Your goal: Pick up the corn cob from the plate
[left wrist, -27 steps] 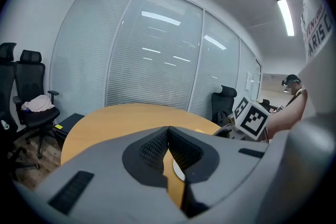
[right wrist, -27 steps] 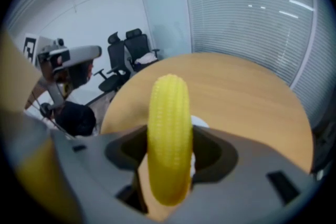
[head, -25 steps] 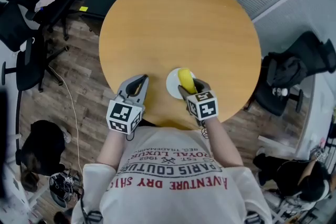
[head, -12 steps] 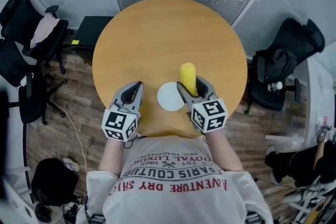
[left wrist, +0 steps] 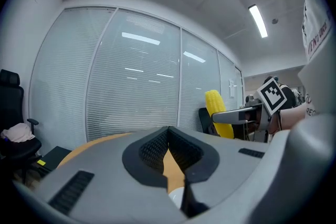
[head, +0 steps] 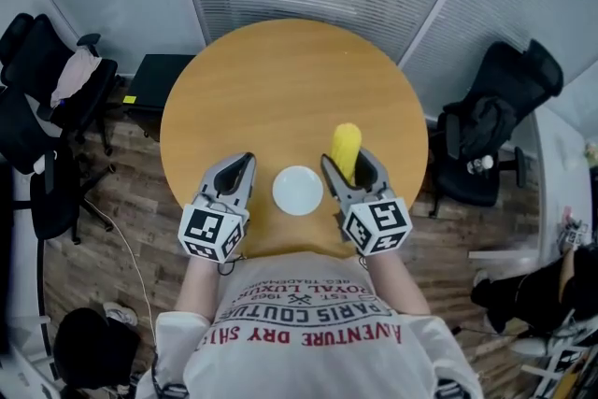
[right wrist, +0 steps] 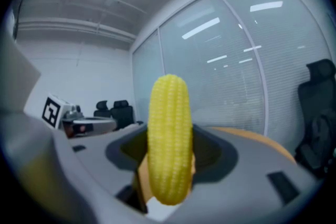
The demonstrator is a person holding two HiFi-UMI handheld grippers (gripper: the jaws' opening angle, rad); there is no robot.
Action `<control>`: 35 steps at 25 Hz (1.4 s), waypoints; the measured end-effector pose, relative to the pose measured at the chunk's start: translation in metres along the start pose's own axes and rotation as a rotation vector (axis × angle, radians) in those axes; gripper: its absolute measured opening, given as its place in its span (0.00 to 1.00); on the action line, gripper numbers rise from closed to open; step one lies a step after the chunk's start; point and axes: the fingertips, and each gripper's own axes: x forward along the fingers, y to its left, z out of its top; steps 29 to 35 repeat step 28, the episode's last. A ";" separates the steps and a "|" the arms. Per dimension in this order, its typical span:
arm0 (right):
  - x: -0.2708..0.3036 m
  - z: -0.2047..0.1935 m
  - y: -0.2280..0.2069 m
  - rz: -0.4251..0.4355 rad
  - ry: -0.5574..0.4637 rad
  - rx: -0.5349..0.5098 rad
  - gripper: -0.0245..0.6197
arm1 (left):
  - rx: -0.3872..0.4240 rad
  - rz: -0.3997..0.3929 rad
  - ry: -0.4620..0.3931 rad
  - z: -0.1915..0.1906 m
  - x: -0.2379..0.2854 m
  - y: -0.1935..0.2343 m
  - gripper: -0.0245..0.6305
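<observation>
My right gripper is shut on the yellow corn cob, which stands lifted above the round wooden table, to the right of the plate. In the right gripper view the corn cob sticks up between the jaws. The small white plate lies bare near the table's front edge, between both grippers. My left gripper hovers left of the plate, jaws closed with nothing in them. From the left gripper view the corn cob shows at the right, in the other gripper.
Black office chairs stand left of the table, and another chair with a dark bag stands at the right. A black box sits on the floor at the table's left rear. Blinds cover the glass walls behind.
The right gripper has lifted the corn cob off the plate and carried it to the right of it. The plate now lies bare. The head view has shifted back.
</observation>
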 end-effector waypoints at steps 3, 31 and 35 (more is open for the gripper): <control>-0.005 0.002 -0.001 0.005 -0.012 -0.010 0.45 | -0.006 0.005 0.002 -0.002 0.002 -0.002 0.09; -0.005 -0.014 -0.009 0.015 0.036 -0.005 0.45 | -0.011 0.017 -0.015 0.005 0.009 -0.009 0.09; -0.005 -0.014 -0.009 0.015 0.036 -0.005 0.45 | -0.011 0.017 -0.015 0.005 0.009 -0.009 0.09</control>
